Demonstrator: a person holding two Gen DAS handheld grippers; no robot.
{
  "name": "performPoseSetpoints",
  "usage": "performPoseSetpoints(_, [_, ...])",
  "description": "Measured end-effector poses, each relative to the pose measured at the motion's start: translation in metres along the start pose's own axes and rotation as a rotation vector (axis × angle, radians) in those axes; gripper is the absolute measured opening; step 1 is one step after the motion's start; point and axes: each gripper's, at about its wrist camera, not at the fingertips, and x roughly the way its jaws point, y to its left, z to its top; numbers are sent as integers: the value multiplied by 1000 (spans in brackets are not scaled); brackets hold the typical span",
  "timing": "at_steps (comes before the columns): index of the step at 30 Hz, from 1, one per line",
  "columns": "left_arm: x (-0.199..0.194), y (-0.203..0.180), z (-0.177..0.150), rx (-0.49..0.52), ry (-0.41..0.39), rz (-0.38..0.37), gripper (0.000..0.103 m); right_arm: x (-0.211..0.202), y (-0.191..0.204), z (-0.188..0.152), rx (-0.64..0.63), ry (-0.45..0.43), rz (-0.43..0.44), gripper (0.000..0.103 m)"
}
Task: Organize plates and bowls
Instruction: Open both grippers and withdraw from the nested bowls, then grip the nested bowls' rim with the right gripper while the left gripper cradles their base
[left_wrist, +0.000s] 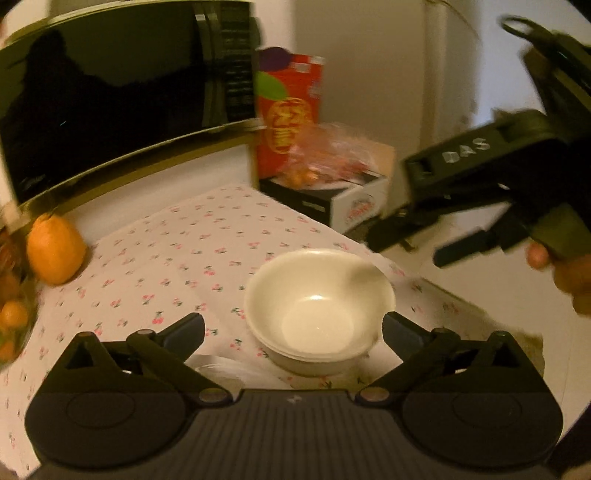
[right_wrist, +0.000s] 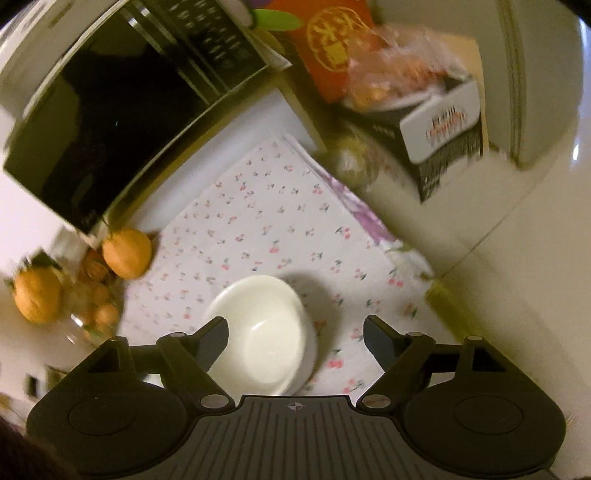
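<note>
Both the left tool (left_wrist: 293, 328) and right tool (right_wrist: 295, 338) stand wide open, gripping nothing. Just ahead, the nested glossy white ceramic bowls (left_wrist: 318, 310) sit on the cherry-print cloth (left_wrist: 177, 251) covering the bench. They look stiff, slippery and breakable, best pinched at the rim.

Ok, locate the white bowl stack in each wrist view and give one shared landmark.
Left wrist: white bowl stack lower centre, on the cherry-print cloth.
Right wrist: white bowl stack lower centre, left of middle.
Shared landmark: black microwave, upper left in both.
</note>
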Motion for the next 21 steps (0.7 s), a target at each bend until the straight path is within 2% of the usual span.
performPoseSetpoints(4, [8, -5, -4, 52, 28, -31, 103, 10, -4, -1, -17, 26, -13, 82])
performPoseSetpoints(10, [24, -5, -6, 71, 78, -25, 103, 25, -4, -2, -30, 63, -18, 82])
performPoseSetpoints(21, [35, -6, -5, 95, 91, -29, 102, 46, 5, -4, -55, 124, -36, 82])
